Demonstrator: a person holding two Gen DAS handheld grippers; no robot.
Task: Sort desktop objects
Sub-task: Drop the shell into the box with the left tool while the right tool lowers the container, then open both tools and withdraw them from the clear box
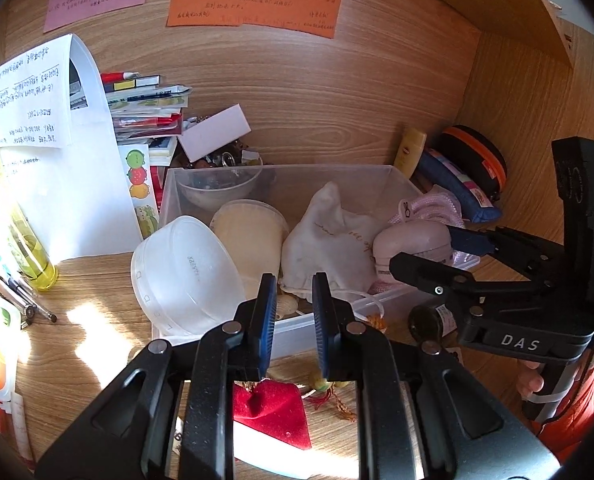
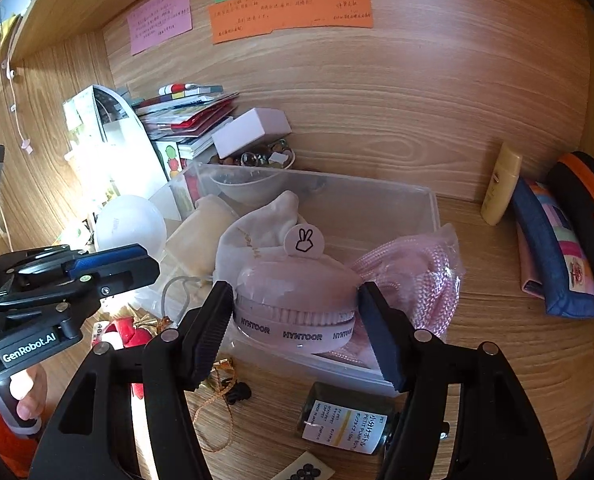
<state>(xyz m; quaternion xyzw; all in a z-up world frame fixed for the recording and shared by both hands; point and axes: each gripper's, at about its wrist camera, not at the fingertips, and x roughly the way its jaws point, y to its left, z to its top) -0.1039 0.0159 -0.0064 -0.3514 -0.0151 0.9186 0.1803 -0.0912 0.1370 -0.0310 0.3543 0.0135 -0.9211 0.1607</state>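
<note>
Filling much of the desk, the clear plastic bin (image 2: 425, 204) already held a white cloth pouch (image 1: 329, 236), tubs and a pink rope bundle (image 2: 425, 276). At its near edge, a pink brush (image 2: 297, 300) was flanked, apparently ungripped, by the right gripper (image 2: 297, 320). The left gripper (image 1: 295, 320) was held parted, empty. Before the bin, a red pouch (image 1: 273, 412) and small bottle (image 2: 345, 420) remained unsorted.

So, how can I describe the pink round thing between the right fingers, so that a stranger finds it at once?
Look at the clear plastic bin in the middle of the wooden desk. At its front right edge, beside the white cloth pouch, is the pink round brush, between the fingers of the right gripper. Only it has a rabbit-logo tab on top and a HYNTOOR band around it.
</note>
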